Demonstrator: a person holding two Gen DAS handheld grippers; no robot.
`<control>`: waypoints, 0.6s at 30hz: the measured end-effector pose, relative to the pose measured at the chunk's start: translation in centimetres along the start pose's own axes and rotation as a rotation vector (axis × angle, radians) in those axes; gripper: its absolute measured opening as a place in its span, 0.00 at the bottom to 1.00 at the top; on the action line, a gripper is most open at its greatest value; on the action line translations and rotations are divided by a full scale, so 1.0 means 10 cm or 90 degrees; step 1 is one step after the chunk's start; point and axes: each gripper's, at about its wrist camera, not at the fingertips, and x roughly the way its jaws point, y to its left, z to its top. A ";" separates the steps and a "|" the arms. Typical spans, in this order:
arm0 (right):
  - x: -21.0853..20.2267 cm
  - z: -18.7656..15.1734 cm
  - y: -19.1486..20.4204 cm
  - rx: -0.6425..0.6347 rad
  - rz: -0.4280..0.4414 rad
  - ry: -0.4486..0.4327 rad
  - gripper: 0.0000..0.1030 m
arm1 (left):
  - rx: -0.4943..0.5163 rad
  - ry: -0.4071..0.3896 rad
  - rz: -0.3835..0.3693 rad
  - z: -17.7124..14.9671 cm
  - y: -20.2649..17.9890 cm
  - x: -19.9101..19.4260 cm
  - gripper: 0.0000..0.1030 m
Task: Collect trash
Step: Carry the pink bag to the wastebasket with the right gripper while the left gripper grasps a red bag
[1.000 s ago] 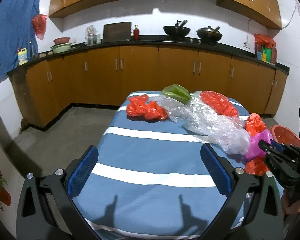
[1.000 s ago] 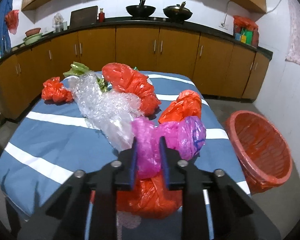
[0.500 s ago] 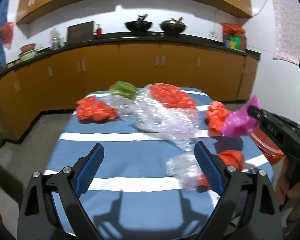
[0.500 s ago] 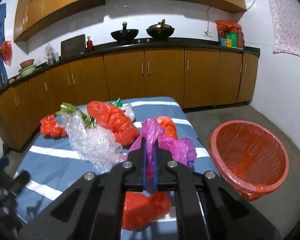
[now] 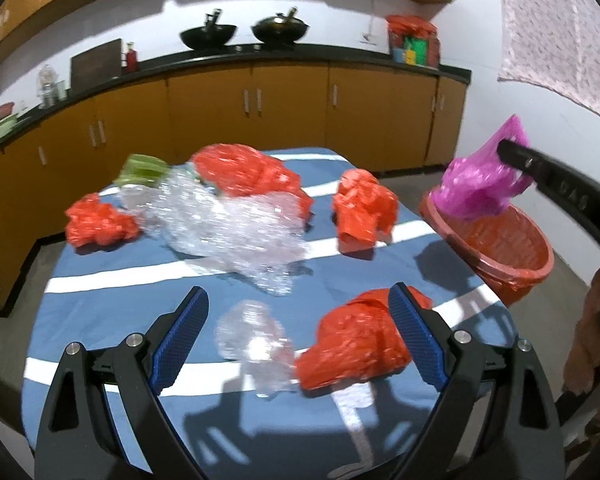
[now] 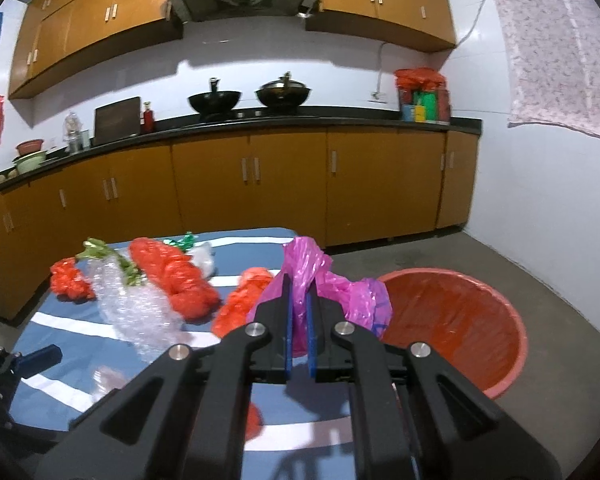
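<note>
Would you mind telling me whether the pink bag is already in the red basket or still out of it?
Still out: the pink bag hangs pinched in the right gripper, beside the red basket.

Crumpled magenta plastic bag (image 6: 340,292): pinched at neck, hanging off table, at basket's 9 o'clock rim.
Round red plastic basket (image 6: 496,372): upright on floor, at table's 3 o'clock.
Large clear bubble-wrap sheet (image 5: 228,232): crumpled, table centre.
Long red plastic bag (image 5: 252,172): at its 12 o'clock.
Small red bag (image 5: 98,226): 9 o'clock.
Red bag (image 5: 362,208): 3 o'clock.
Near red bag (image 5: 356,344): 5 o'clock.
Small clear wad (image 5: 256,344): 6 o'clock.
</note>
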 end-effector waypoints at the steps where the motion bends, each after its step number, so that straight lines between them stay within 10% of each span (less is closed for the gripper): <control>1: 0.00 0.00 -0.06 0.003 -0.008 0.001 0.07 | 0.003 0.007 -0.004 -0.01 -0.03 0.04 0.88; 18: -0.13 -0.11 -0.82 0.048 -0.104 0.011 0.07 | 0.050 0.086 -0.036 -0.13 -0.35 0.43 0.88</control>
